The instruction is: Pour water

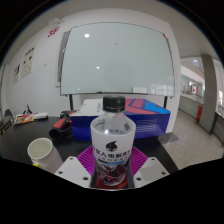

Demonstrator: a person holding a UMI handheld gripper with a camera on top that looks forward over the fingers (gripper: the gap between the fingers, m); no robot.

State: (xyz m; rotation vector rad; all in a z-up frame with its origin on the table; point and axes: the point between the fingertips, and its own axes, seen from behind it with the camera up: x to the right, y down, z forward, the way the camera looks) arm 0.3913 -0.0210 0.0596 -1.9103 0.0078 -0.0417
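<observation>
With its cap on, the bottle (113,140) sits clamped upright in the gripper (112,170); pouring well means uncapping, then tipping slowly over the cup (40,150).

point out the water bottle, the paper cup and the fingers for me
water bottle (113,140): gripper view, on its clear body above the label, held between the fingers
paper cup (40,151): gripper view, on its rim, beside the bottle on the table
fingers (150,167): gripper view, on one pink pad
</observation>
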